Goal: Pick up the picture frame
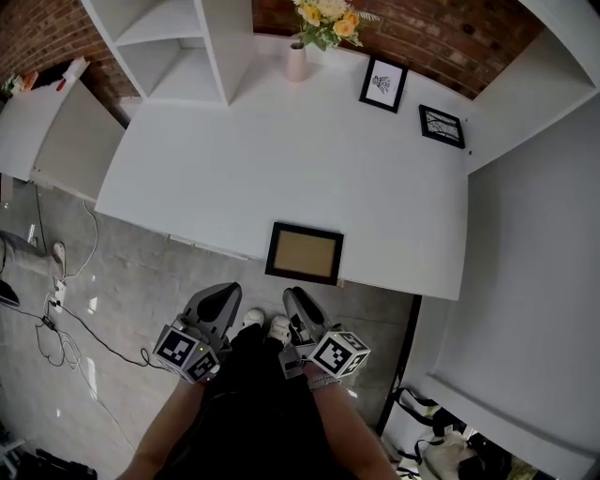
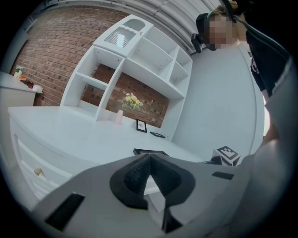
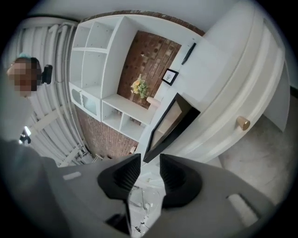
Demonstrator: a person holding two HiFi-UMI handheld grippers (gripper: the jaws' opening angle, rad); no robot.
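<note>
black-rimmed rectangular picture frame with tan face (image 1: 305,252) lies flat at the near edge of the white worktop (image 1: 234,159), just ahead of both tongs, untouched. left tongs (image 2: 150,157): tips together, nothing between them. right tongs (image 3: 150,160): jaws apart, gap empty, frame's near corner just beyond the gap. both sit short of the worktop edge. judgement: approach stage only; reach, clamp on the rim and lift all remain.

The flowers (image 1: 328,19) are cut by the top edge, and the small print (image 1: 383,83) is unreadable
</note>
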